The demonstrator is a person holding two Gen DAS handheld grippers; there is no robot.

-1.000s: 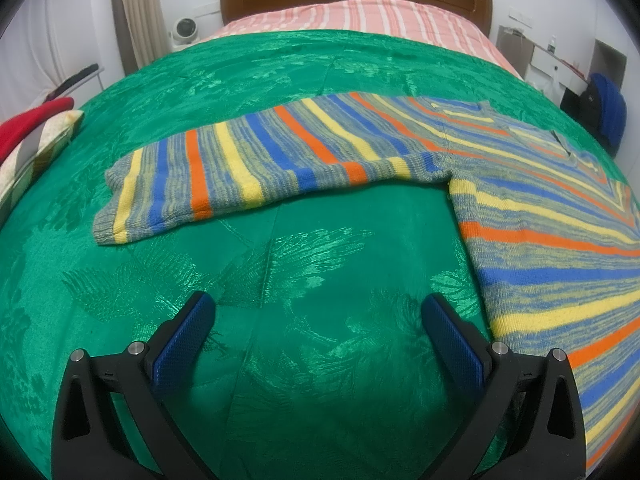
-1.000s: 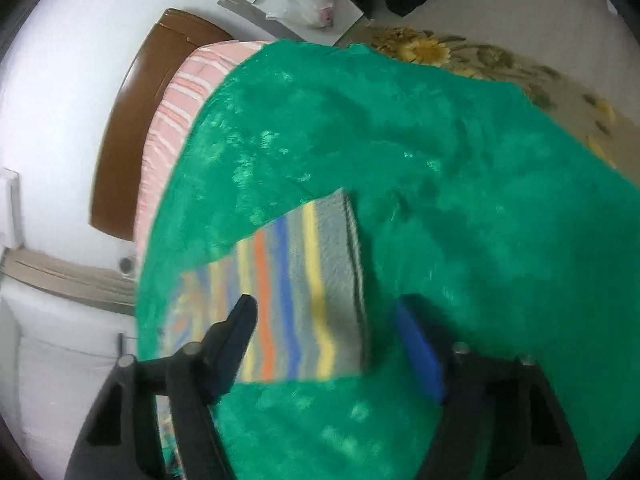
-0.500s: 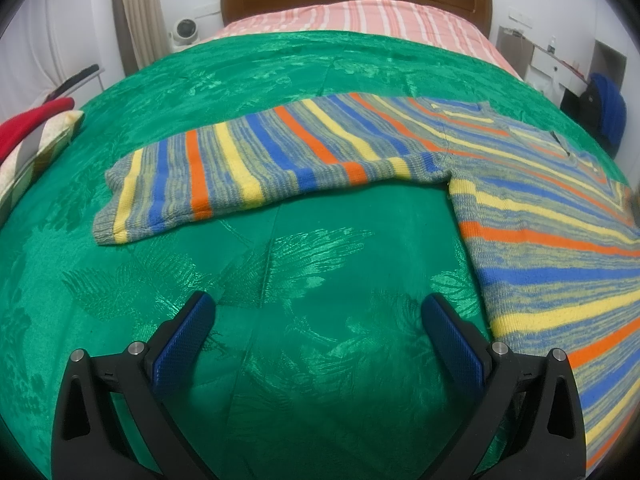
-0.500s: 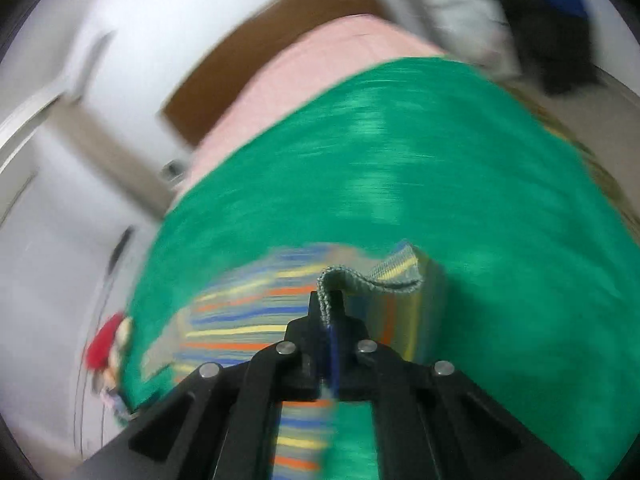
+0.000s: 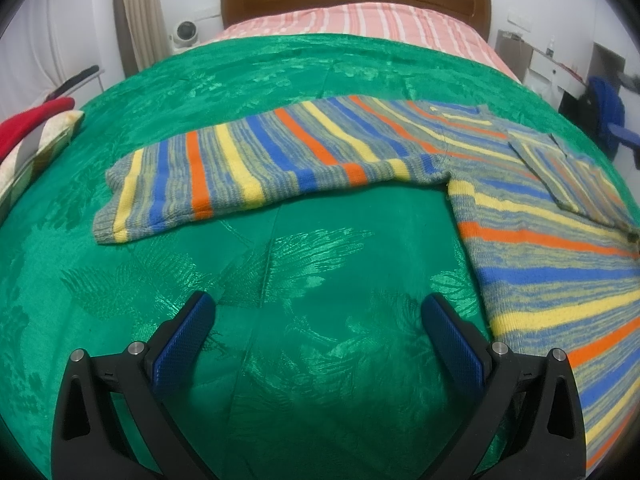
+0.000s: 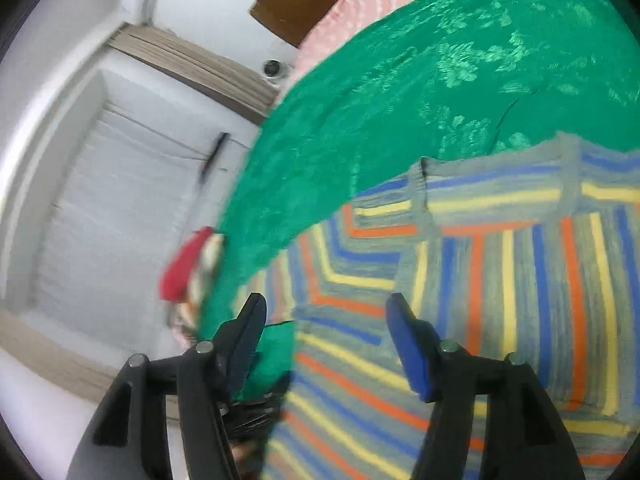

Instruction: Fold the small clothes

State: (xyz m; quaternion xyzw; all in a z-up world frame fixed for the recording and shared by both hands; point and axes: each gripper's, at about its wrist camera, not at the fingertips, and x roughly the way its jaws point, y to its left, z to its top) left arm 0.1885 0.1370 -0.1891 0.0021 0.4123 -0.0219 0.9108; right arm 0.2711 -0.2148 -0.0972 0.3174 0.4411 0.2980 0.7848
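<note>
A striped knit sweater (image 5: 536,280) lies flat on the green bedspread (image 5: 312,248). Its left sleeve (image 5: 248,164) stretches out to the left. Its other sleeve (image 5: 560,172) lies folded across the body. My left gripper (image 5: 316,320) hovers open over bare bedspread, short of the sweater's hem, with nothing between its fingers. In the right wrist view my right gripper (image 6: 326,308) hangs above the sweater (image 6: 360,392), its jaws opening and nothing pressed between them. The folded sleeve (image 6: 540,300) lies just right of it, off the pads.
A wooden headboard (image 5: 352,0) and pink striped sheet (image 5: 360,20) are at the far end. A red item on a patterned cushion (image 5: 28,128) sits off the bed's left edge. A blue chair (image 5: 608,112) and white furniture stand at the right.
My right gripper shut on the right sleeve's cuff, carried it across over the sweater's body and let go. The sleeve now lies folded there. The left gripper has not moved.
</note>
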